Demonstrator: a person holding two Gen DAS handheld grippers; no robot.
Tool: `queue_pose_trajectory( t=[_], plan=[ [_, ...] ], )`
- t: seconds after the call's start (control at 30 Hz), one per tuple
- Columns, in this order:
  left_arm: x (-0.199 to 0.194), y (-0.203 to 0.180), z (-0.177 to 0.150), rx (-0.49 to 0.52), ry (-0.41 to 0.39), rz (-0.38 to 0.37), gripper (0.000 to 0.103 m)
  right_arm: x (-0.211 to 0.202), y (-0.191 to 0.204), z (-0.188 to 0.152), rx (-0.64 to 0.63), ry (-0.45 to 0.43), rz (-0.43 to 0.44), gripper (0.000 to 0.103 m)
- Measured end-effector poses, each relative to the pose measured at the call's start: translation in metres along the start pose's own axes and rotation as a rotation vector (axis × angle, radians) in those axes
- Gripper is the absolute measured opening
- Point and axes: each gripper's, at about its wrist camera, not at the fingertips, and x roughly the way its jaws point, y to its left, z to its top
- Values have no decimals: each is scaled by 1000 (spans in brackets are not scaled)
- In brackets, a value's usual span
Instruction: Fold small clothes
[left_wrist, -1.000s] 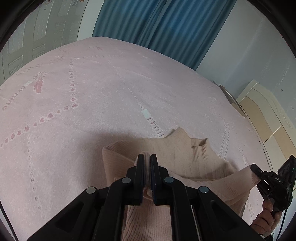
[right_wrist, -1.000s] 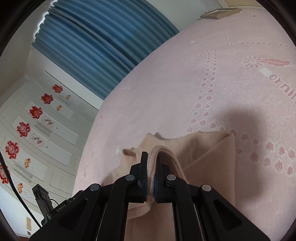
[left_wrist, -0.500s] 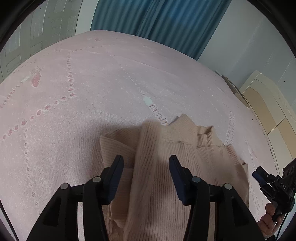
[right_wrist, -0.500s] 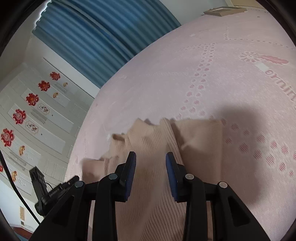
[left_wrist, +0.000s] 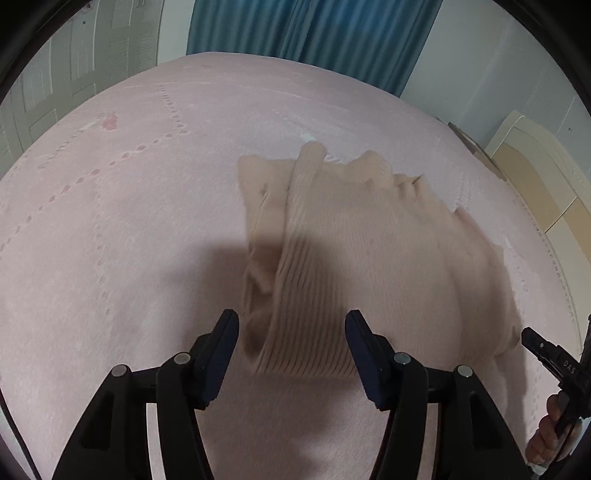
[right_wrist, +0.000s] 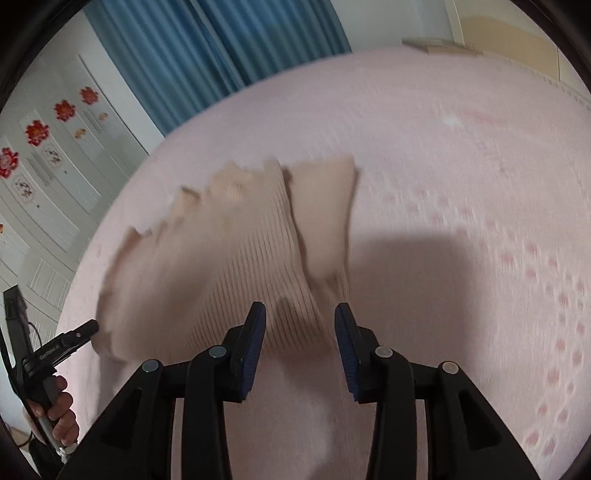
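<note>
A beige ribbed knit garment (left_wrist: 354, 266) is seen lying on a pink bedspread (left_wrist: 129, 221), folded over on itself, with a narrower folded layer showing along one side and a ragged, notched edge at the far end. The left claw (left_wrist: 291, 341) is held above the near hem with its jaws parted; they have just been opening, and the pads are not pressed on the cloth. The right claw (right_wrist: 300, 332) is likewise held over the near hem, jaws parted somewhat less widely and just opened further, nothing gripped between them. In the right wrist view the garment (right_wrist: 236, 258) is blurred. Each claw is glimpsed at the edge of the other's view, gripped by a hand (right_wrist: 59, 410). Blue curtains (left_wrist: 303, 37) are noted beyond the bed, and white cupboard doors with red flower stickers (right_wrist: 37, 131) to one side.
</note>
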Motion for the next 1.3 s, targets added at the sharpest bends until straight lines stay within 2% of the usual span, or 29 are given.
queue_pose_trajectory(
  t=[0.1, 0.2, 0.27, 0.5, 0.73, 0.9, 0.97, 1.0, 1.03, 1.07, 1.1, 1.3],
  plan=[
    [-1, 9, -14, -10, 27, 0, 58, 5, -1, -8, -20, 23, -40, 39],
    [1, 22, -26, -62, 70, -45, 58, 16, -7, -11, 1, 70, -65, 38],
    [8, 29, -28, -110, 98, -103, 58, 22, -14, -13, 38, 102, -45, 39],
    [26, 33, -17, -175, 75, -185, 57, 29, -21, -10, 93, 100, 5, 41],
    [41, 35, -2, -236, 45, -201, 56, 38, -24, -1, 142, 68, 27, 41],
    [45, 27, 1, -208, 25, -142, 52, 44, -23, 7, 138, 47, 27, 41],
    [45, 24, 0, -182, 15, -109, 41, 45, -21, 8, 128, 46, 23, 38],
    [46, 23, 0, -166, 12, -84, 35, 45, -20, 8, 121, 44, 17, 30],
    [45, 23, 1, -159, 8, -82, 22, 45, -20, 9, 118, 43, 23, 15],
    [45, 23, 2, -155, 8, -106, 15, 46, -21, 9, 122, 47, 48, 14],
    [43, 25, 2, -158, 7, -123, 14, 44, -23, 9, 135, 43, 63, 12],
    [28, 16, -4, -122, -29, -74, 12, 21, -17, 7, 103, -12, 80, 9]
  ],
)
